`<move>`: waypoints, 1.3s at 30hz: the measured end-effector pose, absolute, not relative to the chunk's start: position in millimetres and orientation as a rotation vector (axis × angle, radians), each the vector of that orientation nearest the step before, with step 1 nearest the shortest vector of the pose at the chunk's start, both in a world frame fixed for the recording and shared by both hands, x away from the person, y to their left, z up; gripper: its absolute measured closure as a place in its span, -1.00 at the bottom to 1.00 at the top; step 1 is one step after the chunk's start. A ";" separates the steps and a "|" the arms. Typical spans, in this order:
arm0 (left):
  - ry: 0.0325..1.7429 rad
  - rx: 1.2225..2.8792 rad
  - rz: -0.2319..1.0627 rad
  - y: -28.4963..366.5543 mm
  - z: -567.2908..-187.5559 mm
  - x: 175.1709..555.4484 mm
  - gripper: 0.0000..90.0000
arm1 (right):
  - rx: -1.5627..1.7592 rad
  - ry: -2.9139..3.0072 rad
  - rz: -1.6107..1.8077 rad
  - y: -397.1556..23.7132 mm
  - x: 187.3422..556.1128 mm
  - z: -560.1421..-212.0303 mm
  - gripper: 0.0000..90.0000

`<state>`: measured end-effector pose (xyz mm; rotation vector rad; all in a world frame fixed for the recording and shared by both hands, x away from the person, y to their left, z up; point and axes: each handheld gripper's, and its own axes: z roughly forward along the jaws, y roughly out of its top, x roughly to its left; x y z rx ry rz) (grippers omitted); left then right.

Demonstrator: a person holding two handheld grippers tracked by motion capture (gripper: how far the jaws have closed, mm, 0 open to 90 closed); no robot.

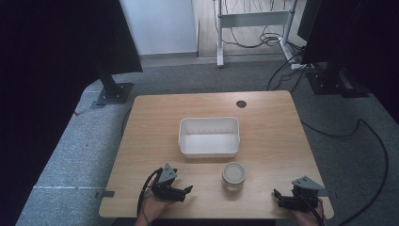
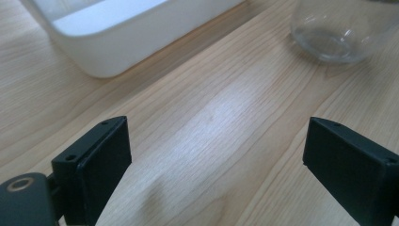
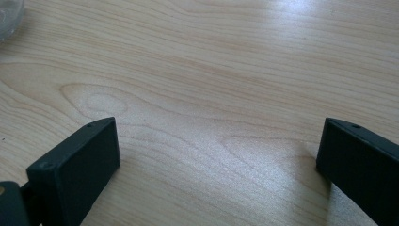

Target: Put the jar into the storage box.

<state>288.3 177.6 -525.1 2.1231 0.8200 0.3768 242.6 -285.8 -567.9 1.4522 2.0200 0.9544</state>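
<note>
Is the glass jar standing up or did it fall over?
Standing up. In the high view the jar sits on its base on the table, its round lid facing up, in front of the white tub.

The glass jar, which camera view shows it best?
The high view: the glass jar shows whole, lid on, standing on the table just in front of the white tub. The left gripper view catches only its clear lower part at the top right; the right gripper view only a sliver at the top-left corner.

So on the surface (image 1: 155,122): one white tub (image 1: 209,137), one glass jar (image 1: 233,175) (lidded, I think), plus two tools, left (image 1: 184,192) and right (image 1: 279,197).
</note>
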 end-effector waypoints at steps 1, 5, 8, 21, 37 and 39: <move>0.816 2.120 0.374 175.7 -524.7 288.2 -0.83 | 1.452 2.020 0.954 -285.8 242.6 -567.9 -1.00; 0.798 2.121 0.366 168.6 -522.8 288.2 -0.83 | 1.452 2.021 0.954 -285.8 242.6 -567.9 -1.00; 0.790 2.118 0.361 165.6 -521.4 288.2 -0.83 | 1.450 2.021 0.954 -285.9 242.6 -567.9 -1.00; 0.725 2.110 0.337 140.2 -511.2 291.9 -0.86 | 1.450 2.022 0.954 -285.9 242.6 -567.9 -1.00; 0.650 2.110 0.308 108.4 -505.7 296.3 -0.92 | 1.449 2.023 0.955 -286.0 242.5 -567.9 -1.00; 0.640 2.110 0.307 104.2 -505.2 296.6 -0.92 | 1.449 2.023 0.955 -286.0 242.5 -567.9 -1.00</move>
